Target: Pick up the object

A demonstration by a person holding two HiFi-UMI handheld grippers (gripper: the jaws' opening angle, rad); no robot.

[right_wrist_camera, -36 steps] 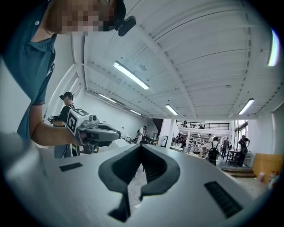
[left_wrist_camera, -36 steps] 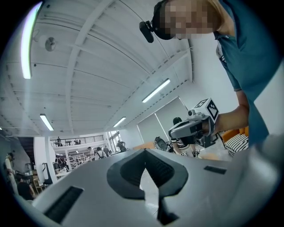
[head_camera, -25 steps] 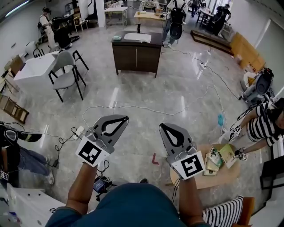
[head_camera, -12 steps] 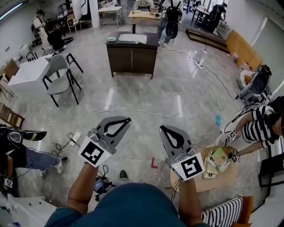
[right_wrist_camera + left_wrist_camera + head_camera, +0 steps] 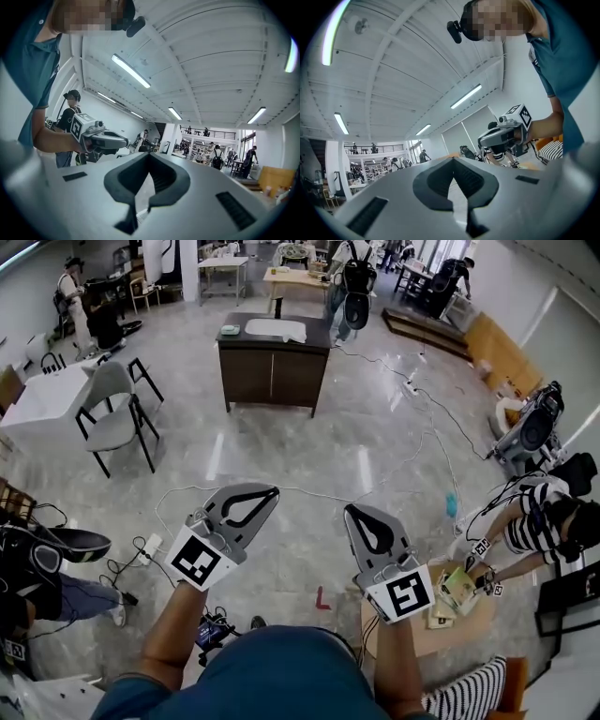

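My left gripper [image 5: 270,491] and right gripper [image 5: 349,510] are held level side by side over the grey floor, both shut with nothing between the jaws. In the left gripper view, that gripper's jaws [image 5: 452,160] meet at the tip and the right gripper [image 5: 506,136] shows beside them. The right gripper view shows its own jaws [image 5: 149,154] closed and the left gripper [image 5: 101,138] at the left. Far ahead a dark cabinet [image 5: 270,367] carries a white flat thing [image 5: 277,329] and a small teal thing [image 5: 230,330]. Which object the task means I cannot tell.
Cables [image 5: 394,460] trail across the floor. A white table [image 5: 37,404] and grey chair [image 5: 112,413] stand at the left. At the right a low round table [image 5: 427,634] holds books, with a person in a striped shirt [image 5: 530,526] beside it. A red mark [image 5: 321,598] lies on the floor.
The view has moved forward over the floor: the cabinet looks nearer and the red mark has slid toward the bottom. Both grippers keep their place in the view and stay shut.
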